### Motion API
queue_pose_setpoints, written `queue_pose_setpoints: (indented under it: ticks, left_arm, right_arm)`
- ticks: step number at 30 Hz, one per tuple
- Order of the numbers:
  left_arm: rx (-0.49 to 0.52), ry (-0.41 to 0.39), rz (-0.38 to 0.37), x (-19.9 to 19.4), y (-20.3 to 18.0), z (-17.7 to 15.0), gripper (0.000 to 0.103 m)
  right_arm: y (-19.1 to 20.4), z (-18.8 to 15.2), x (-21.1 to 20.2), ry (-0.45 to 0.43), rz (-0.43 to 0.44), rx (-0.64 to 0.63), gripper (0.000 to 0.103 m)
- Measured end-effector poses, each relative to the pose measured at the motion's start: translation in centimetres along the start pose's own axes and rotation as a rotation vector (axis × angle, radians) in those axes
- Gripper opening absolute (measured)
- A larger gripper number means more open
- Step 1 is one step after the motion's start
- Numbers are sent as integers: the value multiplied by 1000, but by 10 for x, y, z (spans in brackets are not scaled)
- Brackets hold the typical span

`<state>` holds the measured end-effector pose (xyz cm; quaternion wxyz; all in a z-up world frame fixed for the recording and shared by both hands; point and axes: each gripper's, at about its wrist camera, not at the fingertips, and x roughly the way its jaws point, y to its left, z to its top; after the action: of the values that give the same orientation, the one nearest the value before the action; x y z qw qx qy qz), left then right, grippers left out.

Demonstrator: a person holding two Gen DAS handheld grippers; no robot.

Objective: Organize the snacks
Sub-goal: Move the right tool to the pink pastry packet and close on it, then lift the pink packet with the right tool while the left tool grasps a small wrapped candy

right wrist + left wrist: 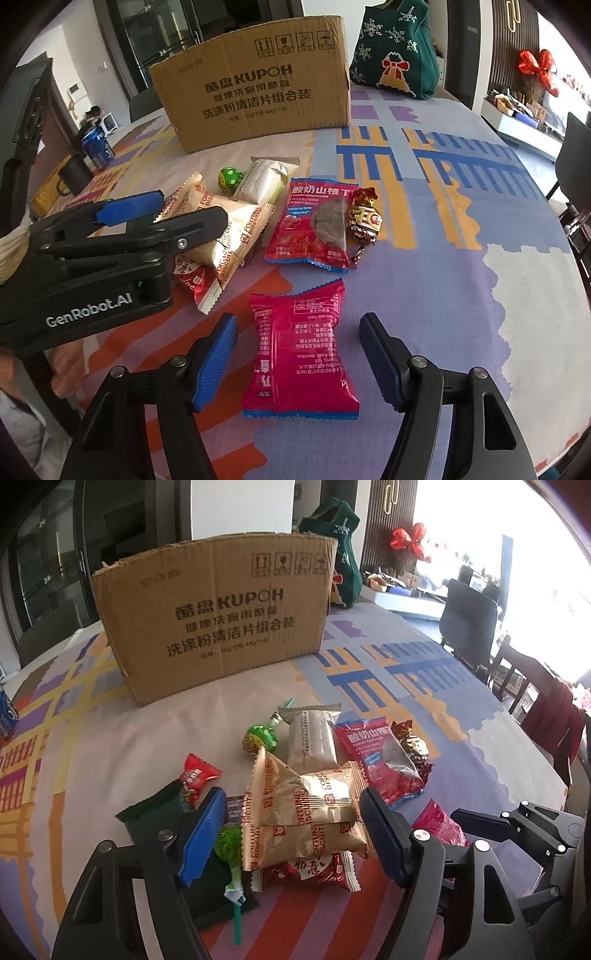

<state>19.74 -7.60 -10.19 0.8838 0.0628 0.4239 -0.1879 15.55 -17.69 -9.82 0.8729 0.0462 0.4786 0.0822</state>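
Note:
Snacks lie in a heap on the patterned tablecloth point(424, 686) in front of a tall cardboard box point(214, 616). In the left wrist view my left gripper point(292, 805) stands open around two stacked gold biscuit packets point(314, 801); a gap shows at the left pad. A red heart packet point(310, 873) lies under them, and a green lollipop point(225, 840) lies beside them. In the right wrist view my right gripper point(298, 332) is open astride a pink packet point(299, 350), with space on both sides. A red hawthorn packet point(314, 221) and a gold-wrapped sweet point(365, 218) lie beyond it.
A silver packet point(312, 738), a second green lollipop point(260, 738), a red sweet point(195, 775) and a dark green packet point(155, 812) surround the heap. A green bag point(395, 48) stands behind the box. A blue can point(96, 146) and black cup point(75, 173) sit far left. Chairs point(469, 624) line the right edge.

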Motion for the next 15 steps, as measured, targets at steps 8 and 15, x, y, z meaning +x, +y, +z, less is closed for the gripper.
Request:
queue_pose_setpoints:
  ticks: [8,15]
  left_arm:
    - [13,14,-1,0,-5,1,55]
    - [20,17,-4,-6,-8,1,40]
  right_arm:
    - [0,1,0,-7,7,-2,52]
    - [-3,1,-2,-17,35,15,42]
